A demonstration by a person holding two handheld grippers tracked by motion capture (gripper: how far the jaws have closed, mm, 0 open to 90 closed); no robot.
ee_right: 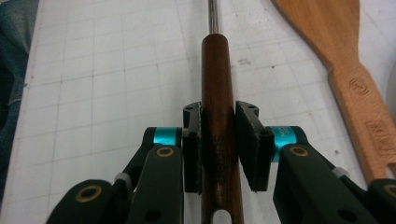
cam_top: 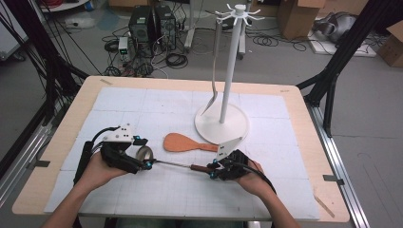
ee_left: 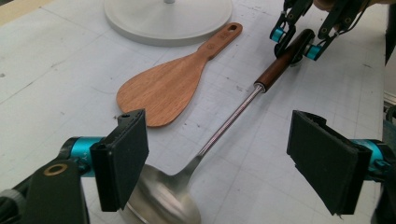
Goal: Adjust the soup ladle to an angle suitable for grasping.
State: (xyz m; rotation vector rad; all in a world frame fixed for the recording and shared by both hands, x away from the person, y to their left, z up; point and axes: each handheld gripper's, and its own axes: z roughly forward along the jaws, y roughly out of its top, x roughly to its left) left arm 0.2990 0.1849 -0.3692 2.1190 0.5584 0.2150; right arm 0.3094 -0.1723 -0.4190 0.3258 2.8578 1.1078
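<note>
A steel ladle with a dark wooden handle (ee_right: 217,84) lies on the white gridded mat, its bowl (ee_left: 159,200) toward the left. My right gripper (ee_right: 219,144) is shut on that handle, both pads pressing its sides near the end; in the high view it (cam_top: 214,170) sits at centre right. My left gripper (ee_left: 222,163) is open, its pads standing wide apart on either side of the ladle's bowl and neck, the left pad (ee_left: 123,158) close to the bowl's rim. In the high view the left gripper (cam_top: 145,160) hovers at the ladle bowl (cam_top: 144,153).
A wooden rice paddle (cam_top: 183,142) lies flat just beyond the ladle, its handle pointing at the white rack's round base (cam_top: 237,129). A metal utensil (cam_top: 214,90) hangs from the rack's hooks beside the pole (cam_top: 233,61). Bare mat lies left and in front.
</note>
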